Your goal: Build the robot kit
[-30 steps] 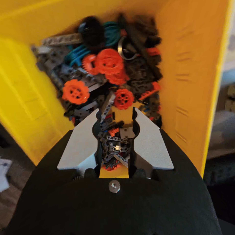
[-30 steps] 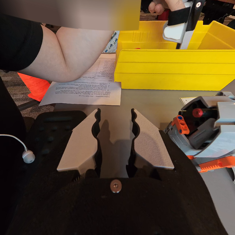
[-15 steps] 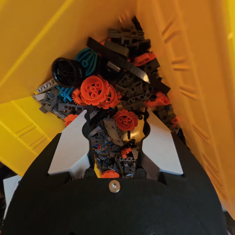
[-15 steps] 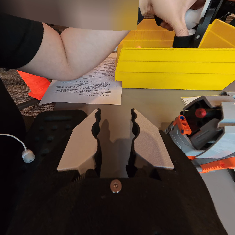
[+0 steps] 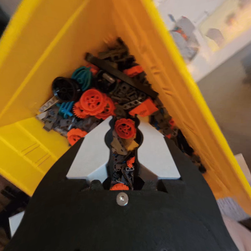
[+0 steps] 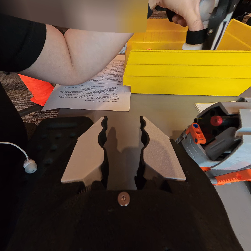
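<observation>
My left gripper (image 5: pixel 124 119) reaches down into a yellow bin (image 5: pixel 40 57) full of small building parts. Its jaws are closed around a small orange wheel (image 5: pixel 125 129), which sits between the fingertips. Larger orange gear wheels (image 5: pixel 92 103), a black wheel (image 5: pixel 65 89), teal parts (image 5: pixel 82 78) and grey and black beams lie just beyond. The view is motion-blurred. My right gripper (image 6: pixel 122 118) is open and empty, low over the grey table (image 6: pixel 156 107). A grey and orange brick model (image 6: pixel 220 142) stands just to its right. The left gripper (image 6: pixel 217 25) also shows in the right wrist view, held by a hand in the bin (image 6: pixel 187 72).
A printed sheet of paper (image 6: pixel 89 95) lies on the table, partly under the bin. A person's arm (image 6: pixel 81 54) crosses above it. An orange object (image 6: pixel 39 88) lies on the carpet at left. A white earbud (image 6: pixel 30 165) hangs by my right gripper. Spacing between my two grippers at the tips: around 25 cm.
My left gripper's jaws have narrowed from wide open onto the small orange wheel, and its view has tilted. The right gripper has stayed still and open.
</observation>
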Demonstrator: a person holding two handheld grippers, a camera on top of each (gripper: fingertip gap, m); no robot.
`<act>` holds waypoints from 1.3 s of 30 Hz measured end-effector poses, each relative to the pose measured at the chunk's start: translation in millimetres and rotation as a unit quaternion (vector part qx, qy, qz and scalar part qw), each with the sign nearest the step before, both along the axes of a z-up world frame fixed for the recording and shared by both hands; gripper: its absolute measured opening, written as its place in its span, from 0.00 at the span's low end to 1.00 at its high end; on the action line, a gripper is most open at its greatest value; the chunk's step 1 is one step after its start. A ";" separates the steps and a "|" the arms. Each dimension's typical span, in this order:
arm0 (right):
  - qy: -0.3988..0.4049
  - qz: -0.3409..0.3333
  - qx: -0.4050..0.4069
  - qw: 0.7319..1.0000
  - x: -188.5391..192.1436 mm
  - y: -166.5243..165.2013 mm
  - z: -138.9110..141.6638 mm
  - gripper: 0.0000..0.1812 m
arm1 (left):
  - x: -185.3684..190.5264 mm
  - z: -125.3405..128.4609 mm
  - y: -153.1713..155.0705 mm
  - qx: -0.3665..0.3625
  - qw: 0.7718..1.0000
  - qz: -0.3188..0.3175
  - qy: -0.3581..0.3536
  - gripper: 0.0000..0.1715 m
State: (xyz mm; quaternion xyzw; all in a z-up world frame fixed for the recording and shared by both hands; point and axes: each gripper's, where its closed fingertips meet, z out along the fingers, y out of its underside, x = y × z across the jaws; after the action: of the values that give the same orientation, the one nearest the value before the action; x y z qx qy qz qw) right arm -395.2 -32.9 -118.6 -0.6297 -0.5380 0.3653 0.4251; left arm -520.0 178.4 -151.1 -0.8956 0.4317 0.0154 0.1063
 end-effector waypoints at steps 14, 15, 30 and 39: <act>-0.004 0.002 -0.002 1.000 -0.2 -1.0 -1.8 0.26 | 1.8 -8.4 6.9 0.042 0.995 -0.085 0.040 0.19; -0.004 0.002 -0.002 1.000 -0.2 -1.0 -1.9 0.26 | 0.3 -6.4 9.6 0.048 0.995 -0.076 0.037 0.16; -0.011 0.004 -0.006 1.000 -0.9 -1.4 -6.4 0.26 | 6.1 -10.4 -49.7 -0.178 0.974 0.125 -0.060 0.39; -0.013 0.004 -0.006 1.000 -0.9 -1.0 -7.5 0.26 | -15.8 -21.6 -41.0 -0.126 0.984 0.106 0.063 0.13</act>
State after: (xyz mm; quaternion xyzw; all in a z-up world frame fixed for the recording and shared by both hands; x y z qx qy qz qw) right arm -396.1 -33.9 -126.1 -0.6347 -0.5441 0.3615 0.4129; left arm -535.8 137.5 -172.7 -0.9400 0.3381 0.0283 -0.0370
